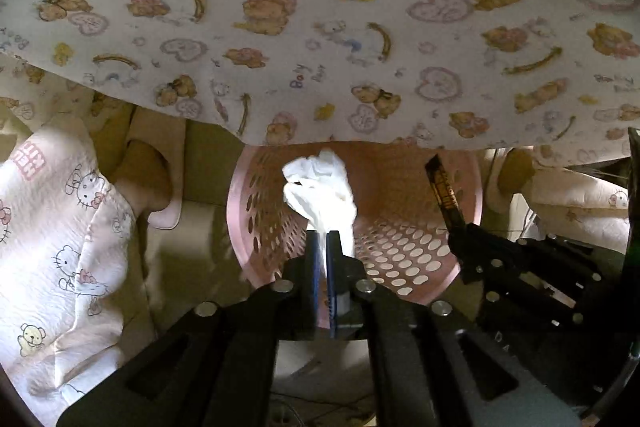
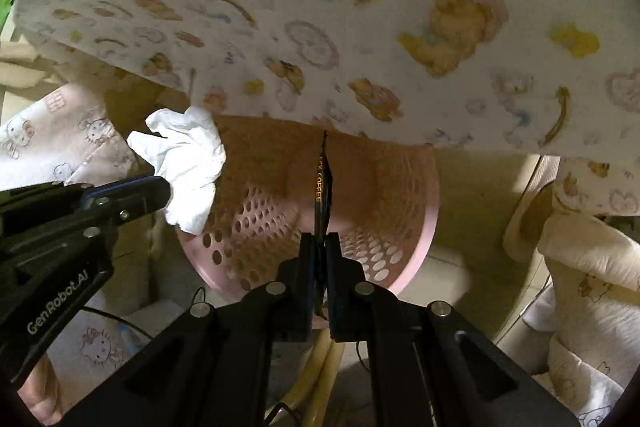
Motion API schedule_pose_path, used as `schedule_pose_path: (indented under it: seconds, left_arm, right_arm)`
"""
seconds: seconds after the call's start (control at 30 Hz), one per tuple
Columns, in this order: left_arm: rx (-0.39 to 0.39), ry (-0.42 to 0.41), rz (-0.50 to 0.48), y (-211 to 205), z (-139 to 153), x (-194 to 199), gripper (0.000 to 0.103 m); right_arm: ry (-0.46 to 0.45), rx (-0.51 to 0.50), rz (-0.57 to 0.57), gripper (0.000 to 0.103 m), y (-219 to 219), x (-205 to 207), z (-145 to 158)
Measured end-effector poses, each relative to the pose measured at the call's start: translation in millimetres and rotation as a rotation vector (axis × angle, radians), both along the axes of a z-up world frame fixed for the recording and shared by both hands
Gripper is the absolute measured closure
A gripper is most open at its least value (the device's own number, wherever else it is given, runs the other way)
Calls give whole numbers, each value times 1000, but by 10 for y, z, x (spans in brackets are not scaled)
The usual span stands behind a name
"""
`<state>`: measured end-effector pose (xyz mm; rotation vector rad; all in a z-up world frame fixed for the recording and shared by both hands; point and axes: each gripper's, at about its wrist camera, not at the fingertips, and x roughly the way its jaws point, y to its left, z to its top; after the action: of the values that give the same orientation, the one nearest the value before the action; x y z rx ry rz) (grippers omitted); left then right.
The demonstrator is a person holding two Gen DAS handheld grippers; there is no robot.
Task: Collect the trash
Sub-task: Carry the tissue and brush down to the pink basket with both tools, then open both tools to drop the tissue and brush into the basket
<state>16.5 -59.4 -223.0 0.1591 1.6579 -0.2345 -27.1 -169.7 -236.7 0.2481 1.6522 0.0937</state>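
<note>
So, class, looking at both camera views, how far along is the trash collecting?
Done: nothing lies in the pink basket yet; what shows of its holed inside is bare. In hand: the left gripper is shut on a crumpled white tissue, the right gripper on a dark coffee sachet, both held over the basket. Left: release both pieces into it.
</note>
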Motion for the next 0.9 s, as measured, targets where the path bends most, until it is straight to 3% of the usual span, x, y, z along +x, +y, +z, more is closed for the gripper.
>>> schedule_pose_path:
  seconds: [0.03, 0.1, 0.13, 0.2, 0.27, 0.4, 0.47, 0.5, 0.53, 0.67, 0.9]
  left_arm:
    - [0, -4, 5, 11, 10, -1, 78]
    - [2, -18, 12, 12, 40, 12, 65]
    - [8, -28, 14, 20, 64, 18, 64]
    - [19, -42, 11, 46, 111, 45, 64]
    - [22, -61, 15, 61, 170, 53, 61]
    - [4, -130, 26, 119, 365, 63, 61]
    - [12, -213, 37, 159, 530, 80, 52]
    - [29, -267, 47, 180, 630, 81, 41]
    - [37, -308, 52, 193, 714, 82, 38]
    - [-6, -458, 56, 254, 1078, 68, 34]
    - [-26, -661, 64, 326, 1471, 42, 29]
  right_arm:
    - [5, -10, 1, 94, -9, 1, -5]
    - [-3, -36, 8, 88, -76, 21, 23]
    - [-13, -53, 13, 83, -79, 21, 45]
    - [-29, -58, 11, 59, -86, 25, 86]
    - [-59, -64, 3, 54, -120, 22, 149]
    - [-115, -90, 5, 54, -147, 8, 325]
    - [-169, -97, -1, 60, -147, 3, 463]
    - [-204, -97, -3, 66, -148, -8, 558]
    - [-232, -93, -6, 68, -140, -7, 635]
    - [-346, -87, -6, 80, -107, -10, 926]
    - [-568, -109, 2, 81, -72, -28, 1426]
